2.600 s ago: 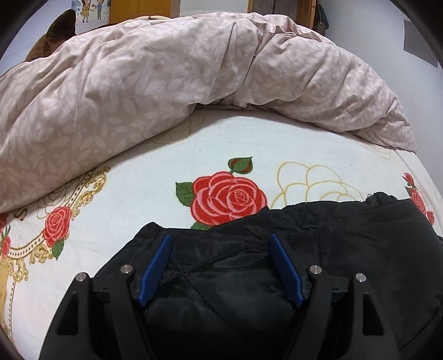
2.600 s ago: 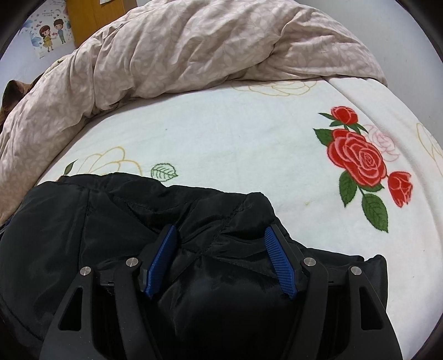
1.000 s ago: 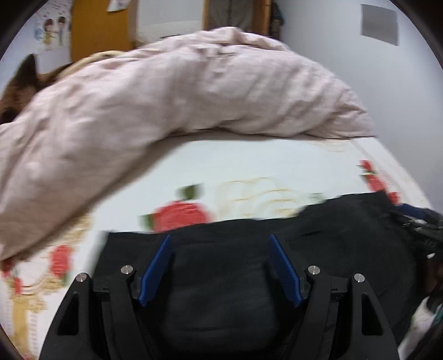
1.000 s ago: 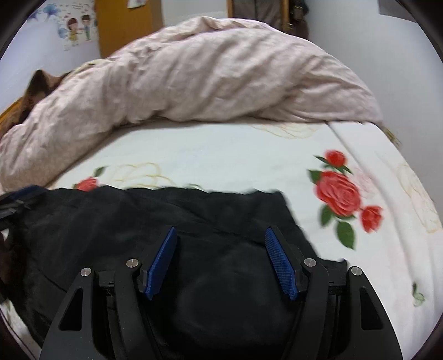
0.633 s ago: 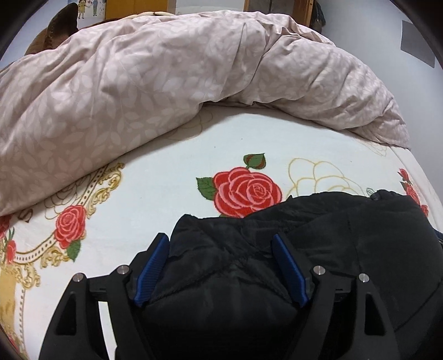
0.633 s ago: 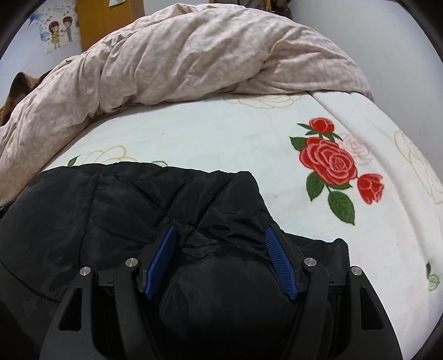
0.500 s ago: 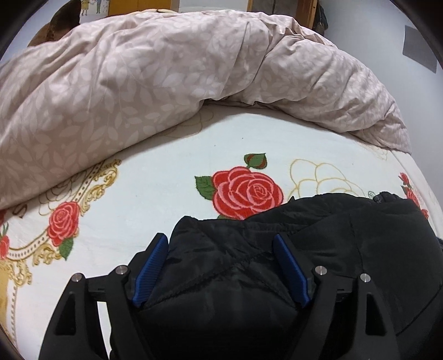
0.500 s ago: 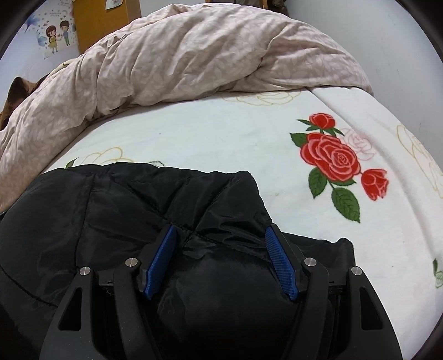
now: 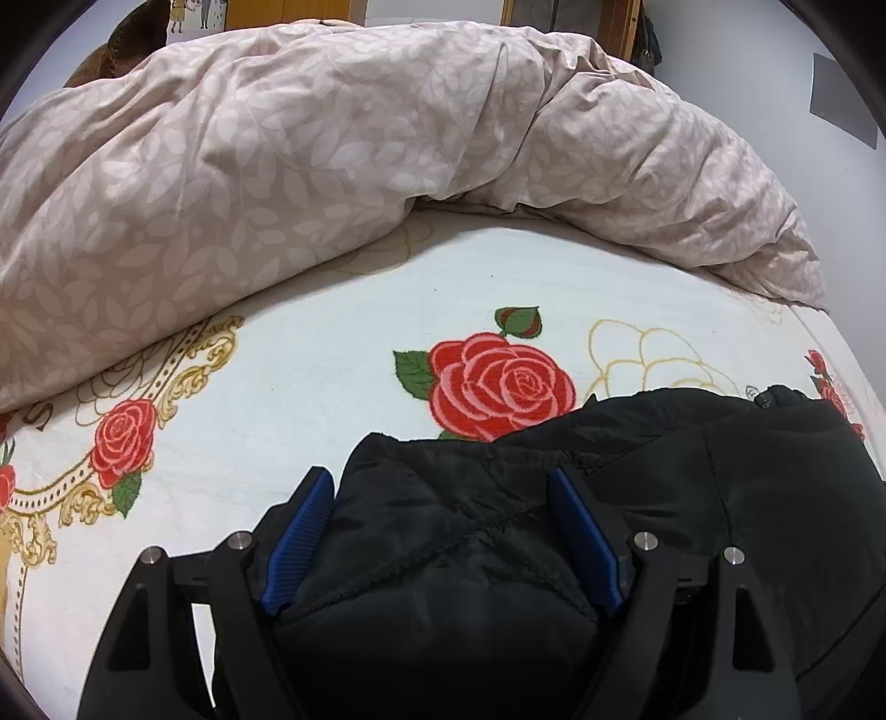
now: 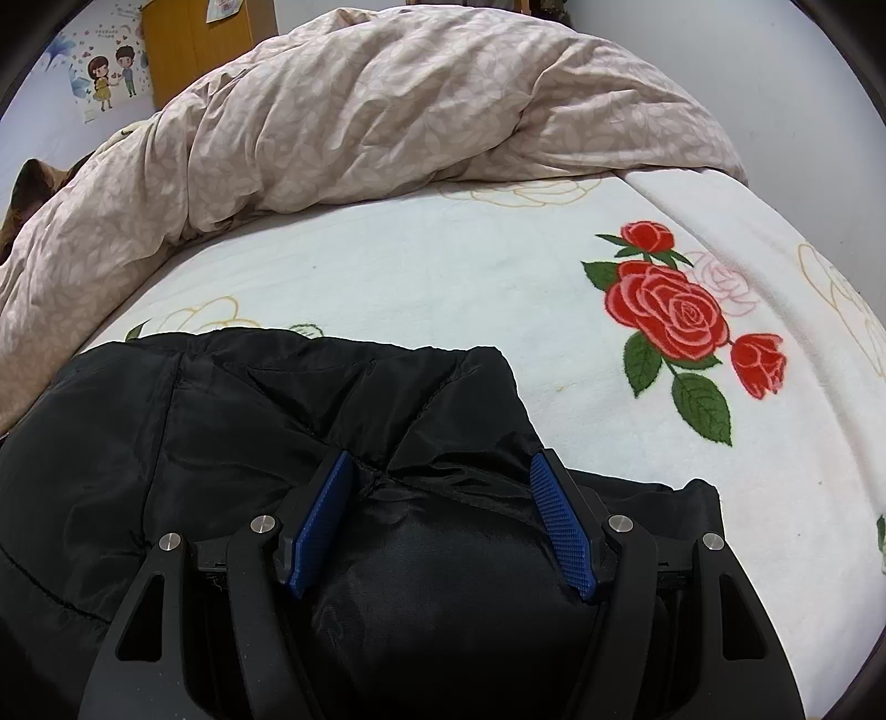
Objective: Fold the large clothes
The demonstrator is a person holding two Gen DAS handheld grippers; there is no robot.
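A black quilted jacket [image 9: 692,476] lies on the white rose-print bed sheet [image 9: 310,365]. It also shows in the right wrist view [image 10: 221,421]. My left gripper [image 9: 443,487] is open, its blue-padded fingers [image 9: 302,526] standing either side of the jacket's left corner. My right gripper [image 10: 440,471] is open, its blue-padded fingers [image 10: 559,520] astride the jacket's right corner, where a seam crosses. Fabric bulges up between both pairs of fingers. The jacket's near part is hidden under the grippers.
A bunched beige leaf-print duvet [image 9: 332,144] lies across the far side of the bed, and shows in the right wrist view [image 10: 387,111]. The grey wall [image 10: 775,83] runs along the right. An orange cabinet [image 10: 205,50] stands behind the bed.
Both grippers swung up and then came back down onto the bed with the jacket. The jacket's top edge now lies nearer the grippers, its corners doubled up. Both jaws stayed apart.
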